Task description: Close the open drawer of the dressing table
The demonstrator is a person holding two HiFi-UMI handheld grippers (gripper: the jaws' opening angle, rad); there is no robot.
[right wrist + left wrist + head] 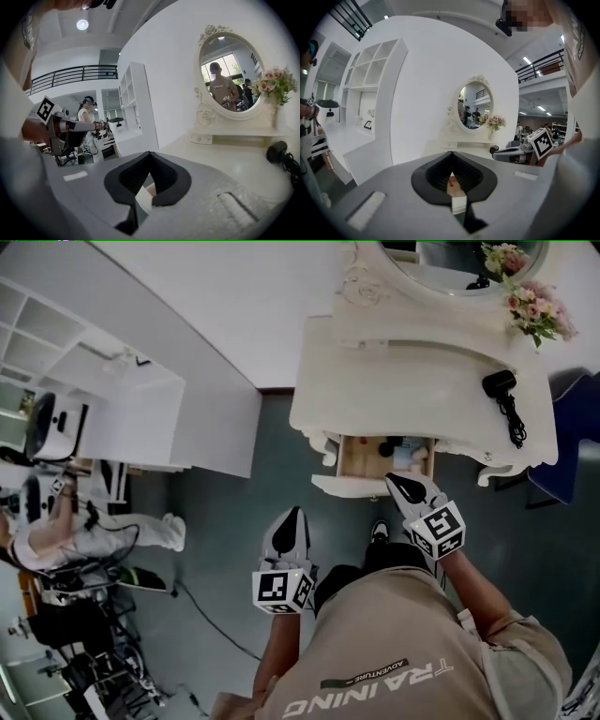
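Under the tabletop (403, 390) the drawer (356, 487) stands pulled out, contents showing; nothing closed yet. My right tool (403, 484), pressed together and empty, is at the front panel's right end, contact unclear. Left tool (292, 518), also pressed together and empty, hangs nearer me. Whole push remains.

Bright even indoor light, ceiling lamps glaring, strong fisheye bending, dark vignetted corners, soft focus up close

The person wears a khaki T-shirt (403, 652) with white "TRAINING" lettering and a black "ADVENTURE" patch, dark trousers (339, 579) and a black-and-white shoe (378, 532), while the left gripper (292, 515) and right gripper (404, 485) are pale grey shells with black tips, each carrying a white cube (281, 588) of black square markers.
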